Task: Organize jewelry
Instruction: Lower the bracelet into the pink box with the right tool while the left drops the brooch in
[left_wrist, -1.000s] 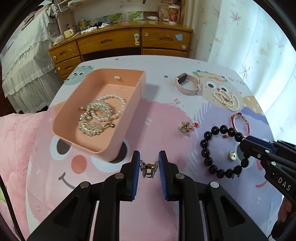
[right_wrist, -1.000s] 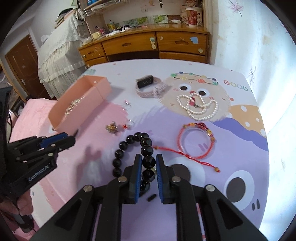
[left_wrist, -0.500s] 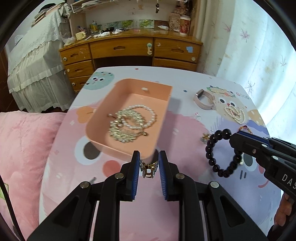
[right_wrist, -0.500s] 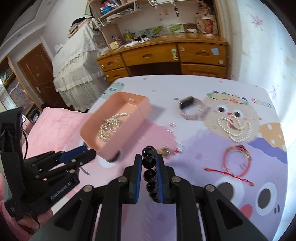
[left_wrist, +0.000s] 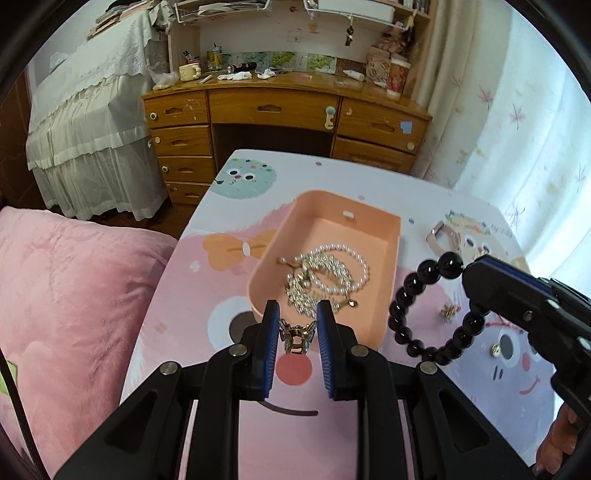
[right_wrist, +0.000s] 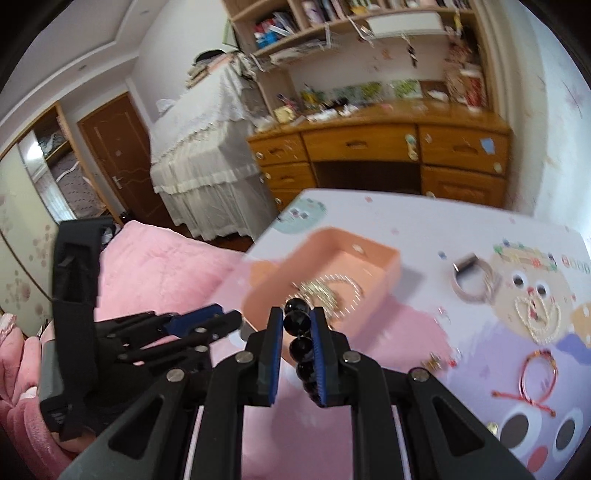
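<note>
My left gripper (left_wrist: 296, 321) is shut on a small gold butterfly hair clip (left_wrist: 296, 336), held above the near rim of the pink tray (left_wrist: 391, 251). The tray holds a pearl necklace (left_wrist: 354, 266) and gold chains (left_wrist: 314, 284). My right gripper (right_wrist: 297, 317) is shut on a black bead bracelet (right_wrist: 296, 325), which hangs in the air to the right of the tray in the left wrist view (left_wrist: 417, 284). The tray shows ahead in the right wrist view (right_wrist: 391, 266).
On the cartoon tablecloth lie a pink watch band (right_wrist: 474, 282), a pearl necklace (right_wrist: 537, 317), a red string bracelet (right_wrist: 539, 376), a small brooch (left_wrist: 448, 312) and a gold charm (left_wrist: 495, 350). A pink bed (left_wrist: 66, 295) is left; a wooden desk (left_wrist: 280, 110) stands behind.
Both grippers have risen and moved toward the tray. The black bracelet, lifted off the table, now hangs beside the tray. The hair clip has moved over the tray's near rim.
</note>
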